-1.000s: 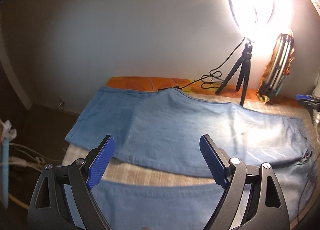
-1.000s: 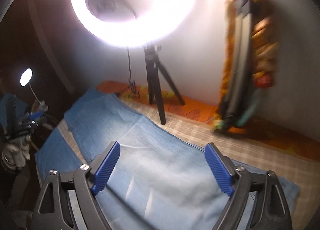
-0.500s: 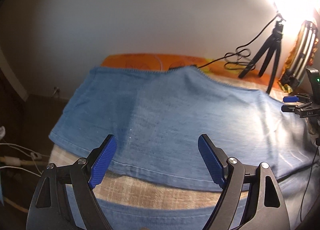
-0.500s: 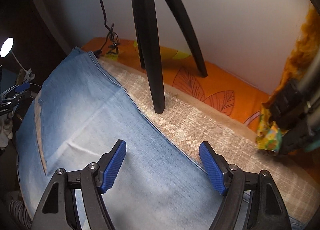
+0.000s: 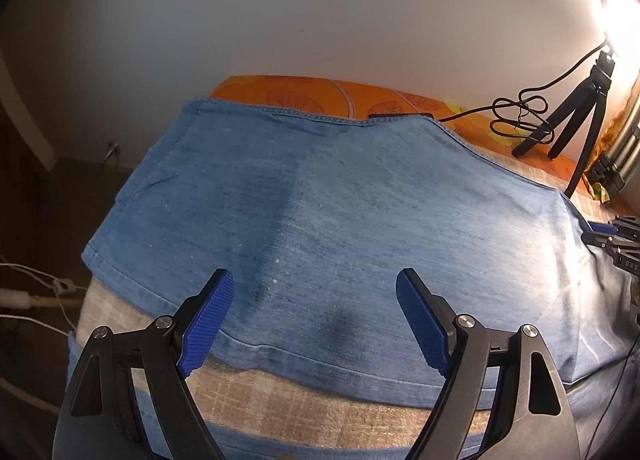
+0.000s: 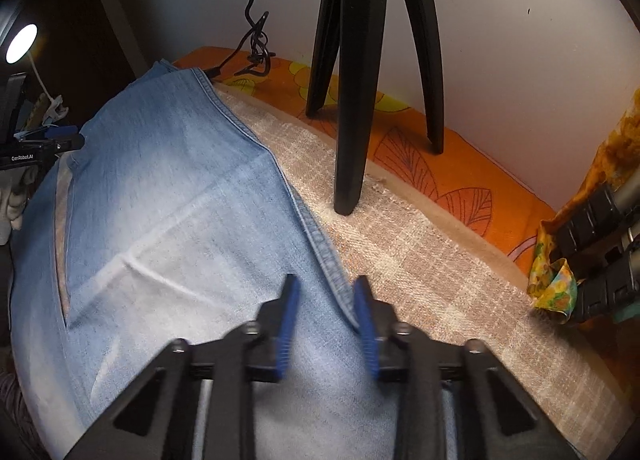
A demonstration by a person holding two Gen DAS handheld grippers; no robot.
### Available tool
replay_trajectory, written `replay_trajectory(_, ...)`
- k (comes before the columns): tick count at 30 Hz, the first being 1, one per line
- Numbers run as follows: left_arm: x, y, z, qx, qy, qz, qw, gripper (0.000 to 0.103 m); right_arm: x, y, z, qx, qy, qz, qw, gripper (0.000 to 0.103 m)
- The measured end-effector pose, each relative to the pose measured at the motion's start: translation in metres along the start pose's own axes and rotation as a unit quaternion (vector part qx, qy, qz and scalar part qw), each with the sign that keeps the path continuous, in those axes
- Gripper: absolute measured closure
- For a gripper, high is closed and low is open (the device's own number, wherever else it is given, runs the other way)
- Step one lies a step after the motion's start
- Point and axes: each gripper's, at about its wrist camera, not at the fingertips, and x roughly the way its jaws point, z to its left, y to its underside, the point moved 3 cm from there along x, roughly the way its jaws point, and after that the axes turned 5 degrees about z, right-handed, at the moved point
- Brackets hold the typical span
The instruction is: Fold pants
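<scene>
Beige woven cloth covers the work surface, with an orange leaf-print sheet under it along a white wall.

Left tongs: jaws spread wide, nothing between them, poised over the near hem of one leg of the blue jeans. A strip of beige cloth shows just below the left tongs' tips, and a second band of denim lies nearer still, under the tongs' frame. The jeans lie flat and stretch away from the tongs to the orange sheet.

Right tongs: jaws have just been closing and now stand narrowly apart, with the stitched side seam of the jeans running up between the blue pads. Frame is blurred here; cannot tell if the pads already press the denim.

Beyond the right tongs, past the seam: black tripod legs stand on the beige cloth and orange sheet. A black cable hangs coiled against the wall to the far left of the tripod. To the far right of the right tongs, a bundle wrapped in flowered fabric.

At the far left edge of the right view: the other tongs' frame, and a small round lamp.
</scene>
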Motion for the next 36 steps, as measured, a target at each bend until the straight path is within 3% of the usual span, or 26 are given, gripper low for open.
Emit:
replay_trajectory(5,-0.011,-0.01,0.006,-0.023,0.015,-0.006,0.9996,0.02,-0.034,0.006,0.011,0.012,0.002,-0.018,1.0,0.1)
replay_trajectory(9,-0.016,-0.022,0.001,-0.023,0.013,-0.011,0.9996,0.019,-0.076,0.018,0.022,0.03,-0.021,-0.047,0.998,0.1)
replay_trajectory(13,-0.019,-0.033,-0.011,-0.02,0.025,-0.01,0.9994,0.019,-0.103,0.042,0.056,-0.008,-0.039,-0.052,0.998,0.1)
replay_trajectory(19,-0.012,-0.042,-0.03,-0.026,0.046,0.01,0.9985,0.019,-0.109,0.084,0.118,-0.049,-0.099,-0.023,0.994,0.1)
replay_trajectory(22,0.001,-0.045,-0.029,-0.049,0.057,0.029,0.9968,0.019,-0.102,0.102,0.138,-0.071,-0.104,-0.006,0.992,0.1)
replay_trajectory(28,0.023,-0.052,-0.017,-0.126,0.087,0.047,0.9871,0.019,-0.098,0.111,0.138,-0.059,-0.118,-0.004,0.991,0.1)
replay_trajectory(32,0.027,-0.059,-0.023,-0.127,0.089,0.049,0.9867,0.021,-0.097,0.115,0.142,-0.072,-0.109,-0.002,0.991,0.1)
replay_trajectory(36,0.04,-0.062,-0.029,-0.129,0.095,0.069,0.9846,0.041,-0.089,0.116,0.145,-0.072,-0.105,0.002,0.992,0.1)
